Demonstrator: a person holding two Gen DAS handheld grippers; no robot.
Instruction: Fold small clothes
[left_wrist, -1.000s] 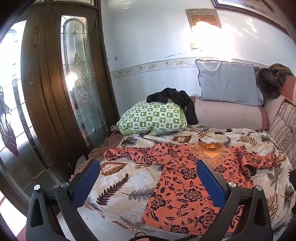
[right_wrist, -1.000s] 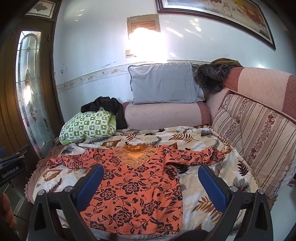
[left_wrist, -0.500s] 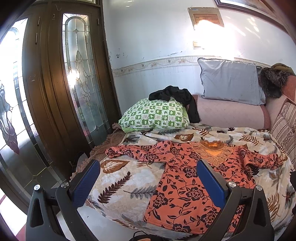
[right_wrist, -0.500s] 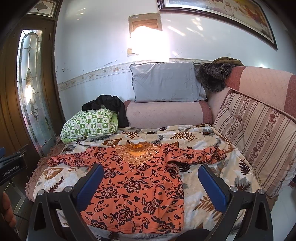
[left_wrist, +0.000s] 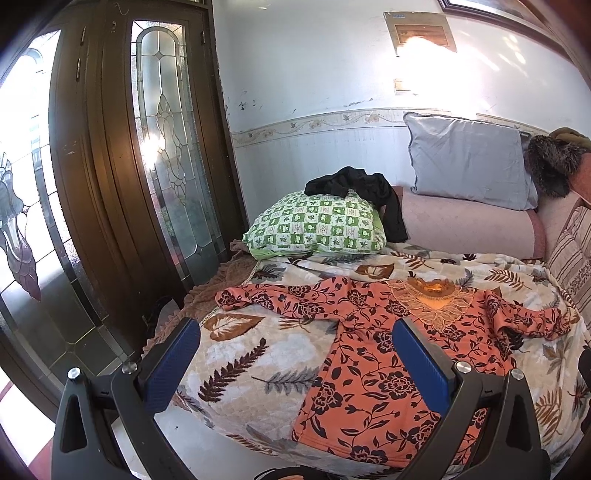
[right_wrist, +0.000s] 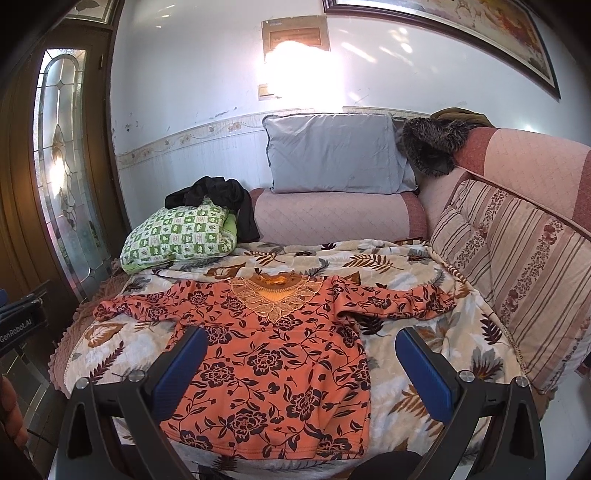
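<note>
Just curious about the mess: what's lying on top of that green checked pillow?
A crumpled black garment lies on the green checked pillow, draping down its right side. What kind of garment it is, and anything beneath it, stays hidden.

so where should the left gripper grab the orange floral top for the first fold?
Probably the cuff of the sleeve on its side, coming down from above. The orange floral top lies flat, front up, on the leaf-print blanket, sleeves spread outward, so that cuff is a free edge with nothing on it. The left gripper hangs open above the blanket, and the right gripper is open too.
</note>
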